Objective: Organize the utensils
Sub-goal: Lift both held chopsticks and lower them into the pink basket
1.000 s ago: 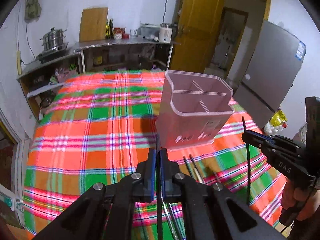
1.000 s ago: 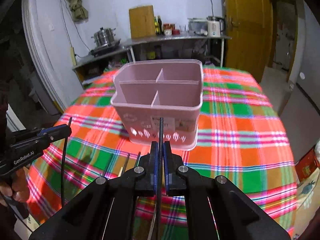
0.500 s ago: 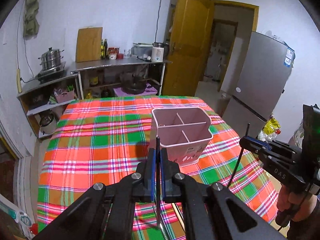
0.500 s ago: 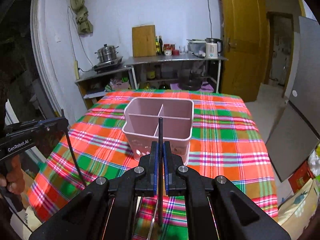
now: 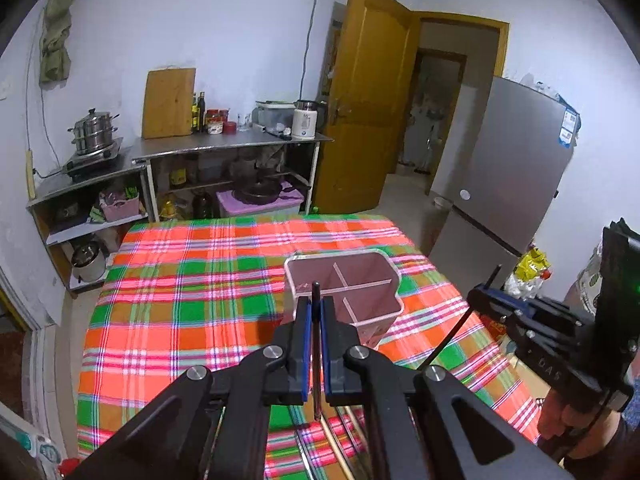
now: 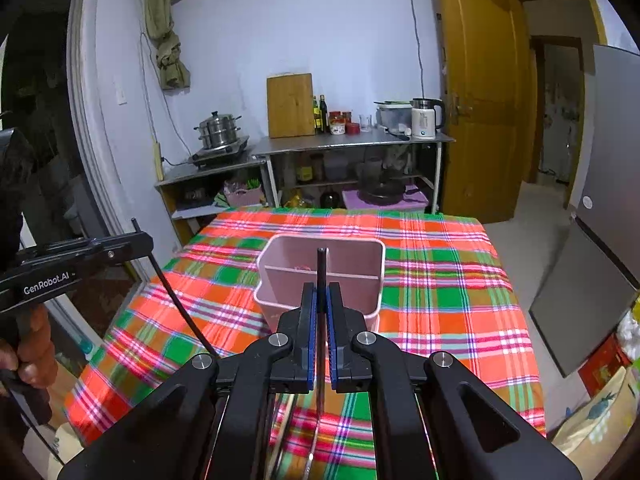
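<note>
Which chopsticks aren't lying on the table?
The two black chopsticks: one pinched in the left gripper, one in the right gripper. The other chopsticks lie on the checked cloth.

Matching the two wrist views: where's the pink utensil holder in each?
Left wrist: pink utensil holder right of centre, behind the fingertips.
Right wrist: pink utensil holder centre, straight ahead.
Shared landmark: wooden cutting board against the far wall.

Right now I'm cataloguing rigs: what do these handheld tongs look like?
Both tongs, left and right, are matte black linkages with silver pivot bolts and blue-lined pads. White lettering on the left one's side reads GenRobot.AI; the right one's side shows DAS.
</note>
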A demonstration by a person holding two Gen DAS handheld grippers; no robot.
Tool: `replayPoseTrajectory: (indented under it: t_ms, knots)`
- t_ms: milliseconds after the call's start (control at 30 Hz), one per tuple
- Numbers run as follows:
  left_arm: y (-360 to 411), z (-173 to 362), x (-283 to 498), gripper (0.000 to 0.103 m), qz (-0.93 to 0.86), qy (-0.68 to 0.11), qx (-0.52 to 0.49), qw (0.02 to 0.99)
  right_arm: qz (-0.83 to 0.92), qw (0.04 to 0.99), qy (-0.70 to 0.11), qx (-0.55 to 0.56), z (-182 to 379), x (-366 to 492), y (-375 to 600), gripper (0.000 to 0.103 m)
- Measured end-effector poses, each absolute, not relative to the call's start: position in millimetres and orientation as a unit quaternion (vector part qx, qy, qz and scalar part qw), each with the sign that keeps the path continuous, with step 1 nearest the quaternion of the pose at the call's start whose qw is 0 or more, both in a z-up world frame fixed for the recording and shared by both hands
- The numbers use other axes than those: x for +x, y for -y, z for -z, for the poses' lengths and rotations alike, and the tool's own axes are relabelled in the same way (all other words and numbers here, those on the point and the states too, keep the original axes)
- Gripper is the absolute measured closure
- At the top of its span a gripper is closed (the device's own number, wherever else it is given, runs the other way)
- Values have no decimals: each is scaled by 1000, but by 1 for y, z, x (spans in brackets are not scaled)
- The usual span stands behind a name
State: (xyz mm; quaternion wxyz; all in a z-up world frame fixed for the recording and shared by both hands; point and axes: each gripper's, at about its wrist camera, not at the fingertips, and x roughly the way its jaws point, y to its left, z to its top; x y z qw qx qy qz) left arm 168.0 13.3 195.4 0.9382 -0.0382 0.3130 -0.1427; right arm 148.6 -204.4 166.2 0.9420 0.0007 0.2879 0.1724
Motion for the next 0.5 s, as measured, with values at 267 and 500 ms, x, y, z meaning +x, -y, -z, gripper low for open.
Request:
replayPoseTrajectory:
  t_ms: [267,500]
  knots:
    - [-3,-238,191,99,154,-290,-48,943,-182,948,-260,12,-195,158,201,99]
    - [-4,-273,212,99,152,-259,-57,952,-180,957,-225,34,-225,172,203,99]
